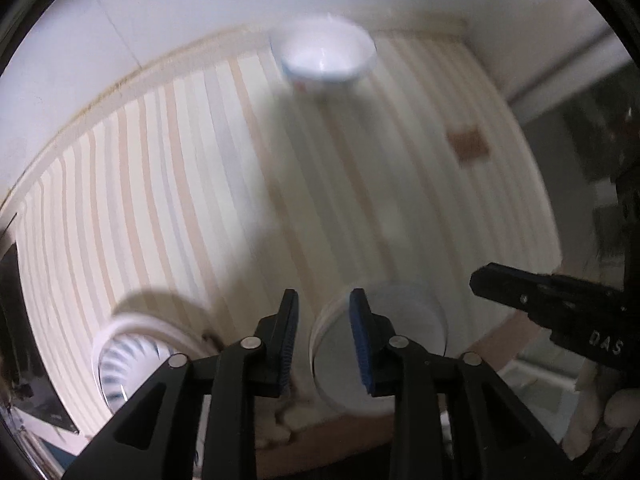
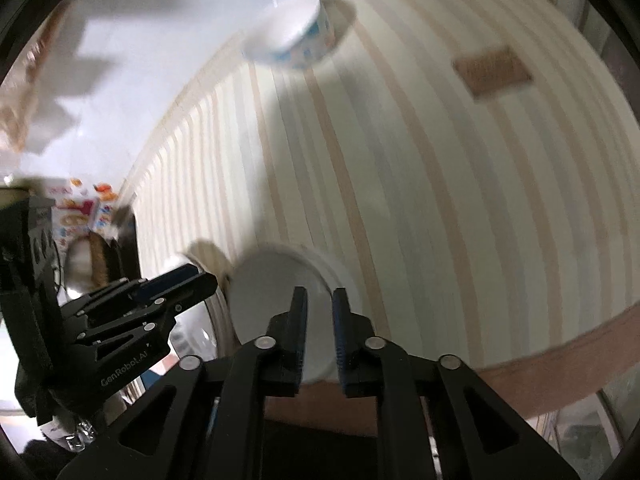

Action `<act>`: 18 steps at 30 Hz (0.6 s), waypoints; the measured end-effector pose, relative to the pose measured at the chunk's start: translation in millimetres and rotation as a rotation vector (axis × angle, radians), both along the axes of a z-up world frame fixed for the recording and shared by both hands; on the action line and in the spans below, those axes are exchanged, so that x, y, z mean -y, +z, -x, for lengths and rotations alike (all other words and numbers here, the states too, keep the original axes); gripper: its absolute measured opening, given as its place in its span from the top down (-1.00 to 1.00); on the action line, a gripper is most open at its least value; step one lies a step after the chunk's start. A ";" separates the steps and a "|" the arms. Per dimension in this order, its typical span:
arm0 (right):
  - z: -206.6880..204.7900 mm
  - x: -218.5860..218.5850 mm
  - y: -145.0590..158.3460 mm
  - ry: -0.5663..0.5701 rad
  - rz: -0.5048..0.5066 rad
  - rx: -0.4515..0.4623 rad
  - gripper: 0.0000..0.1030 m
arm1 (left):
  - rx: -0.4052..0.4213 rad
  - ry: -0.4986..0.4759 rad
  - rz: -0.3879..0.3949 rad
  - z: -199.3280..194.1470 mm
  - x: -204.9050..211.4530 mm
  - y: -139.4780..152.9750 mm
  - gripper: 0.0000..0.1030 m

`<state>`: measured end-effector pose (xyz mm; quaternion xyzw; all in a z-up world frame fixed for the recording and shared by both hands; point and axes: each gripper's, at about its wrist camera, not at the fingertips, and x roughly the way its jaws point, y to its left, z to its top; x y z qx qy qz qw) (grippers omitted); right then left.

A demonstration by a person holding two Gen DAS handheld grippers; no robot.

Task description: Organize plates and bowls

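Note:
A white bowl with blue print (image 1: 327, 55) stands at the far edge of the striped tablecloth (image 1: 200, 168); it also shows in the right wrist view (image 2: 288, 34). A plain white bowl (image 1: 404, 340) sits near the front edge, just beyond my left gripper (image 1: 324, 332), which is open and empty. A blue-striped bowl (image 1: 132, 356) sits to its left. My right gripper (image 2: 320, 320) is open and empty, with its fingers over the white bowl (image 2: 272, 304). The left gripper (image 2: 180, 280) shows beside it in the right wrist view.
A brown patch (image 1: 468, 144) lies on the cloth at the right. A white wall (image 1: 160, 8) backs the table. Colourful packaging (image 2: 80, 208) and a metal object (image 2: 80, 268) stand off the table's left end. The brown table border (image 2: 560, 360) marks the front edge.

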<state>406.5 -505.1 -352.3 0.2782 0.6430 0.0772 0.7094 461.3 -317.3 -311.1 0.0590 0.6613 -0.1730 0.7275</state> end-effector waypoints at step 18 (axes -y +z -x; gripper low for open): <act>-218.5 64.1 -34.1 -0.155 0.007 0.121 0.29 | -0.091 0.167 0.069 -197.7 17.0 -68.9 0.48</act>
